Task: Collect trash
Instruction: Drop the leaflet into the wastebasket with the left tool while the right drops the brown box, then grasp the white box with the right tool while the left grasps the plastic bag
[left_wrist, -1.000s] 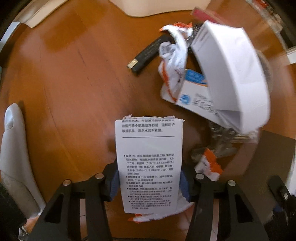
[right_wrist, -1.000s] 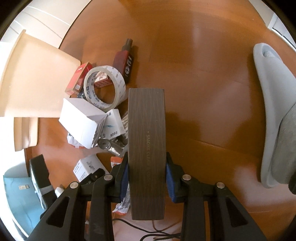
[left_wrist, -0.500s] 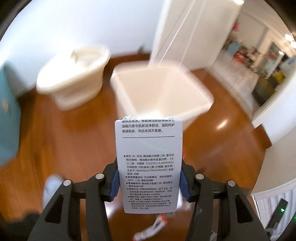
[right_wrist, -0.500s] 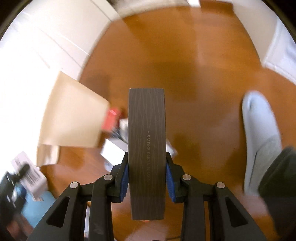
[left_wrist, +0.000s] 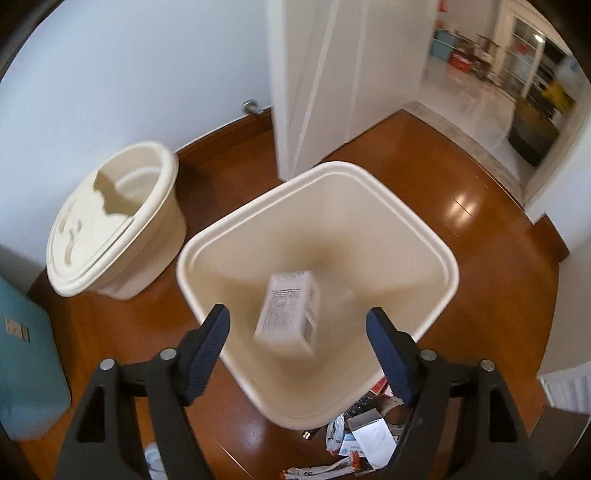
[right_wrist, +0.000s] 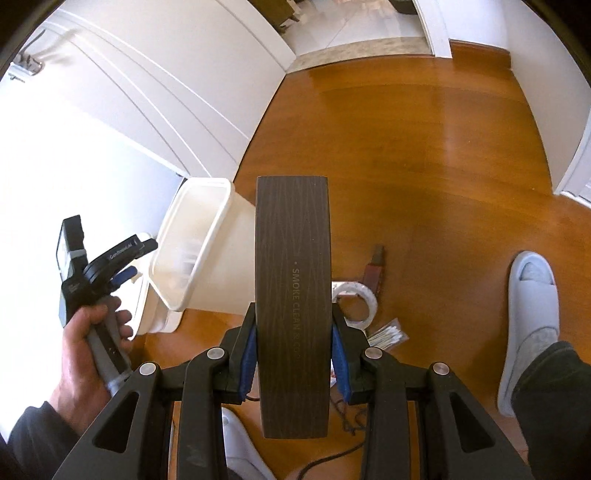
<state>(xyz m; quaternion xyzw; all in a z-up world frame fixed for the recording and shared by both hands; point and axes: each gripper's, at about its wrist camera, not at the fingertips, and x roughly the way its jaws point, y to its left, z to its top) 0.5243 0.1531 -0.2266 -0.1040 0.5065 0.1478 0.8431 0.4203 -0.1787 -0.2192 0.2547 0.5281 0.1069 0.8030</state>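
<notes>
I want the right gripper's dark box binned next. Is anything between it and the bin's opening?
Nothing visible blocks it: the dark box sits beside the bin, whose open mouth faces the left gripper, itself open.

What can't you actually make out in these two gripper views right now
- White box, left wrist view: motion-blurred inside the cream bin; print unreadable, and whether it has landed.
- Bin's bottom, right wrist view: hidden by its own wall.
- Floor litter, left wrist view: partly cut off by the open left gripper.
- Tape roll, right wrist view: partly hidden behind the dark box the right gripper clamps.
</notes>
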